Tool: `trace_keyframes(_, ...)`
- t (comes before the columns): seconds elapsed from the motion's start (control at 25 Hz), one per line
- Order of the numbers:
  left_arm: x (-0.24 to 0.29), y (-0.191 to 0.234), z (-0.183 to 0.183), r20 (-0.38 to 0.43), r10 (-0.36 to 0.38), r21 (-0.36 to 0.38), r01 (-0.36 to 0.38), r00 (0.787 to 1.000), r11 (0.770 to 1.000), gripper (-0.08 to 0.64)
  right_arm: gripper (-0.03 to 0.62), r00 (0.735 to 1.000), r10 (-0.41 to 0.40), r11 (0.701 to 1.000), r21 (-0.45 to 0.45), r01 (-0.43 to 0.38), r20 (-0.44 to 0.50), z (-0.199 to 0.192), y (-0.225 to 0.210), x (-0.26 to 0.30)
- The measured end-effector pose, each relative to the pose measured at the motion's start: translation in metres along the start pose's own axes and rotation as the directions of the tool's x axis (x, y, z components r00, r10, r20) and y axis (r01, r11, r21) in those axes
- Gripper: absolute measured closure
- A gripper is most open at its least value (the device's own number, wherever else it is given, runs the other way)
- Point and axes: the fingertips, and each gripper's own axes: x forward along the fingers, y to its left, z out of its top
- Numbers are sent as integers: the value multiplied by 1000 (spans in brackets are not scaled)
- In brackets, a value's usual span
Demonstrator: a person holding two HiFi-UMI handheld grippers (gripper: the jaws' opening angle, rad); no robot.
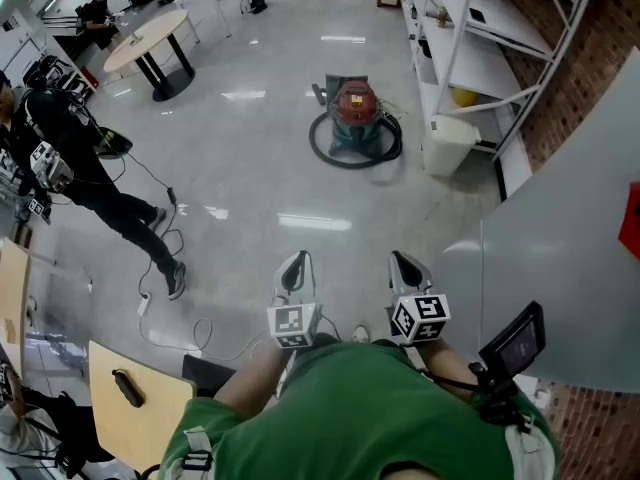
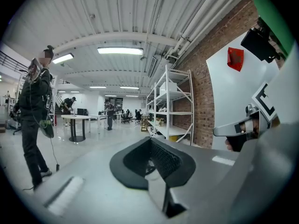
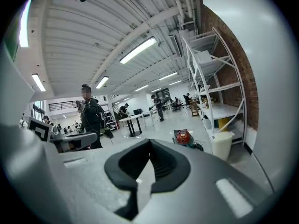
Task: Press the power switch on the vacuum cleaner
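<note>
The vacuum cleaner (image 1: 355,108) is a red drum on a dark base, with its black hose coiled around it on the floor, far ahead of me. It also shows small in the right gripper view as the vacuum cleaner (image 3: 183,136), beside a white bin. My left gripper (image 1: 293,273) and right gripper (image 1: 408,268) are held side by side close to my body, well short of the machine. Both are shut with nothing in them. The left gripper (image 2: 152,141) points into the room, and the right gripper (image 3: 149,143) points toward the vacuum.
A white bin (image 1: 447,144) stands right of the vacuum below white shelving (image 1: 470,38). A person in black (image 1: 70,158) stands at left with cables (image 1: 170,268) on the floor. A round table (image 1: 150,43) sits far left; a grey panel (image 1: 560,268) is at my right.
</note>
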Motion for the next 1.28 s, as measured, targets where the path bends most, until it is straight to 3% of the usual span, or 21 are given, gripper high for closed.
trace_keyframes(0.24,0,-18,2,-1,13,-6,-13,1000,1000,552,589,999,27,1000,-11,-27,-18,-1,-8,-1)
trace_keyframes(0.64,22,-26,-15,-59,-37,-13,36,998,999,552,589,999,15,1000,9,-15,-41,-5,-19,13)
trace_keyframes(0.96,85,-25,-20,-81,-102,-37,99,992,994,552,589,999,-24,1000,8,24,-47,9,-45,56)
trace_keyframes(1.28,158,5,-2,-64,-137,-52,133,989,990,552,589,997,-72,997,3,72,-35,40,-62,117)
